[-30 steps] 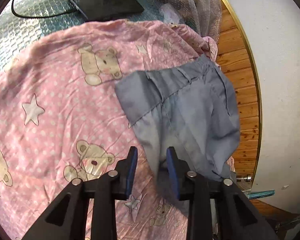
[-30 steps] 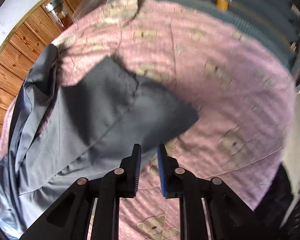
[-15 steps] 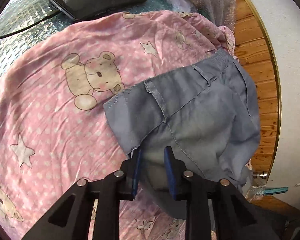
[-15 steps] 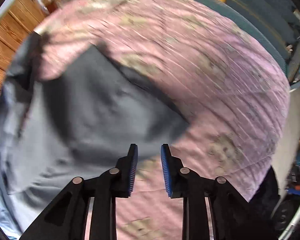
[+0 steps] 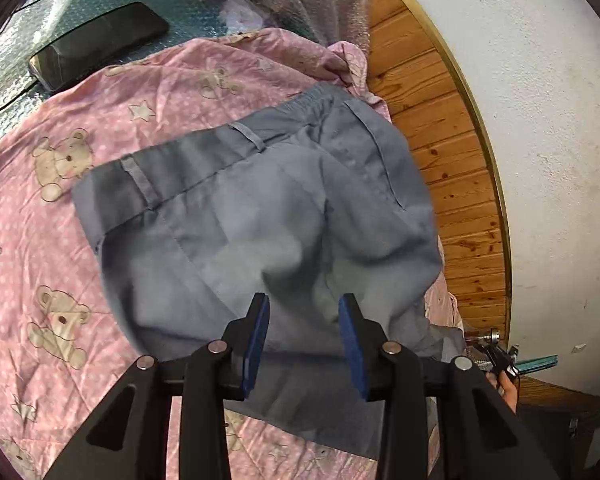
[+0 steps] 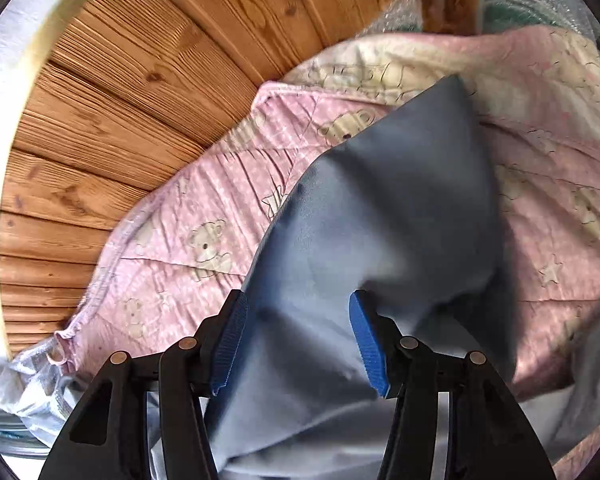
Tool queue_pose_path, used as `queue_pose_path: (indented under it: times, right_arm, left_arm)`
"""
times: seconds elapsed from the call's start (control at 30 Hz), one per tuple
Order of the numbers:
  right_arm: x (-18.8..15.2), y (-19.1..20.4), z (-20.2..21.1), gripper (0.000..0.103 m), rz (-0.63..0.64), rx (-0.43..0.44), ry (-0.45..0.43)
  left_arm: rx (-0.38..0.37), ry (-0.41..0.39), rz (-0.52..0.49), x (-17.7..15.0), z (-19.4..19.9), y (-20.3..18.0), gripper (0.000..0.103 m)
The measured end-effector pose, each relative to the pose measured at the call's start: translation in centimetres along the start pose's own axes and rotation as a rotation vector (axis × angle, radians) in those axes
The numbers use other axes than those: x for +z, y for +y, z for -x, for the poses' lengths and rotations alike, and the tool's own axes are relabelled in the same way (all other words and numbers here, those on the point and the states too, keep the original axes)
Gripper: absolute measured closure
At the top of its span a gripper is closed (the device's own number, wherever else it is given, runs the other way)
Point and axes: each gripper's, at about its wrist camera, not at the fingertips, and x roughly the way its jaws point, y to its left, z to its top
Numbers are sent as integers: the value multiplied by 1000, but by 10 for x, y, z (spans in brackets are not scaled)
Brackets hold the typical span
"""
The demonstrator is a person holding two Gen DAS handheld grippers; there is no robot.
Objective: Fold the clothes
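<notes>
Grey trousers (image 5: 260, 220) on bear-print sheet (image 5: 60, 120); no legible writing.

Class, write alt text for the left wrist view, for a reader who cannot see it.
Grey-blue trousers lie crumpled on a pink teddy-bear blanket, waistband away from the camera, with the open left gripper poised over the near fabric. A black phone lies beyond the blanket, and wood panelling runs along the right.

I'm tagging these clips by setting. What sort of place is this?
Probably a home room, perhaps a bedroom. A pink teddy-bear quilt is spread as the work surface under grey trousers, beside wood-panelled wall, with a phone charging on bubble wrap.
</notes>
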Motion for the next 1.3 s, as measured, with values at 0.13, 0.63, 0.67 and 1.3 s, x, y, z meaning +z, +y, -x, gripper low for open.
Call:
queue_pose_path:
  times: [0.13,0.63,0.67,1.3]
  right_arm:
    - [3,1,-18,101,1,52,43]
    - [-97,-45,85,58,64,162,-97]
    - [-91,-35,80,53,68,165,-104]
    - [-14,20,15,102,-25,101,-52]
  left_arm:
    - [-27,28,16,-11,-25,-21,63]
    - [-50,34,201,50,-121,-11,40]
    - [-52,45,203,53,-127,-15,40]
    - [-84,120,271,23,-135,-30,35]
